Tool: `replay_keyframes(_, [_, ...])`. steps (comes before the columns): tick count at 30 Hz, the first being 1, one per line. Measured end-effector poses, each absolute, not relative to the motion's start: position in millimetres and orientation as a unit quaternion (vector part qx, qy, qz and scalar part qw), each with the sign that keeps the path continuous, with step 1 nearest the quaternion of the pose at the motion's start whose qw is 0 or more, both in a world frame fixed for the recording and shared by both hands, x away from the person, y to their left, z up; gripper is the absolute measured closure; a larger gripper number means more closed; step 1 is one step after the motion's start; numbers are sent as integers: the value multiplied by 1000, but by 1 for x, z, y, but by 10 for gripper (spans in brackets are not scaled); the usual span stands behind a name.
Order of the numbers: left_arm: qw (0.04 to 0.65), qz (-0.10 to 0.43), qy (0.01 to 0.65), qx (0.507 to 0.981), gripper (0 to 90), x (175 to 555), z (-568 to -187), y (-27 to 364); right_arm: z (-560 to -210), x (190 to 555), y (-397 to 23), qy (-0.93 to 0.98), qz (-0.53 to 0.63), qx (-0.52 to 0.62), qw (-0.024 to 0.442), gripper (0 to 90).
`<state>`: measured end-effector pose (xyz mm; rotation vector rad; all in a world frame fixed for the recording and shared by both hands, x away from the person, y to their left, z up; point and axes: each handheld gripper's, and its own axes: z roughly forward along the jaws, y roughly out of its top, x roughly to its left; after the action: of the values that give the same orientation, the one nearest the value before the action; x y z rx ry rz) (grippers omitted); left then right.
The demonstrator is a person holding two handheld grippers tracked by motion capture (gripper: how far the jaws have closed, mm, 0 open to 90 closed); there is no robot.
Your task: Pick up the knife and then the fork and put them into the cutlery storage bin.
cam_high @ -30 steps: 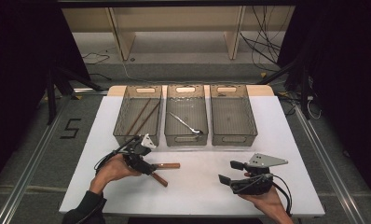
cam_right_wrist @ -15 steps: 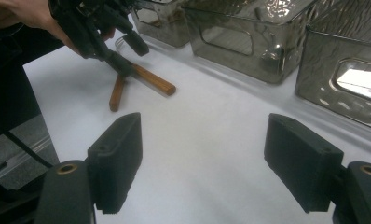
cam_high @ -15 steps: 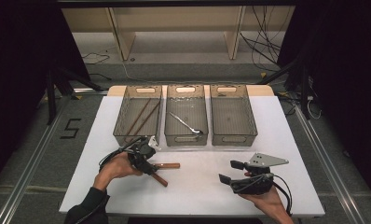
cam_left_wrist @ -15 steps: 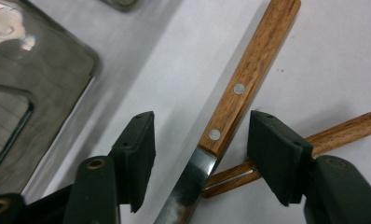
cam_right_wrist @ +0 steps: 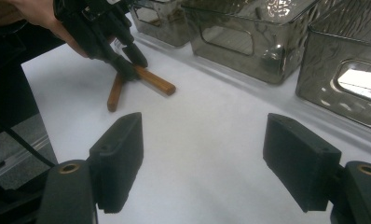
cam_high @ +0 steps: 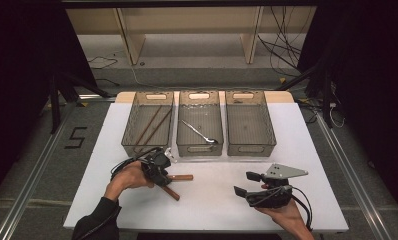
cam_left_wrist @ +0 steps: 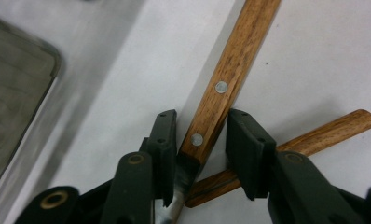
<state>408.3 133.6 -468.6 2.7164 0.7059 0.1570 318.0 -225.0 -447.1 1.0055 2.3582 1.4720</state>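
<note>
Two wooden-handled utensils lie crossed on the white table (cam_high: 212,200). The riveted handle (cam_left_wrist: 221,84) lies over the rounder one (cam_left_wrist: 323,135). My left gripper (cam_high: 159,175) points down at the crossing, and its jaws straddle the riveted handle near its metal end. They have just been closing on it; a thin gap still shows at the right pad (cam_left_wrist: 244,154). The right gripper view shows this left gripper (cam_right_wrist: 127,63) over the handles (cam_right_wrist: 153,81). My right gripper (cam_high: 243,183) rests near the front right edge, open and empty (cam_right_wrist: 202,158).
Three clear bins stand in a row at the back. The left bin (cam_high: 147,122) holds thin wooden sticks, and the middle bin (cam_high: 184,140) holds a metal spoon (cam_high: 199,131). The right bin (cam_high: 249,122) looks bare. Dark floor surrounds the table.
The left gripper has tipped down over the crossed handles and its jaws have narrowed around the riveted one. The right gripper has not moved.
</note>
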Motion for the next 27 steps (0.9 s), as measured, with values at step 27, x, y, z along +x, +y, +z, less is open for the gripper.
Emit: replay_keyframes(27, [197,66,231,951,769,405,-463,134,-446,318,-224,791,502,336,96,305])
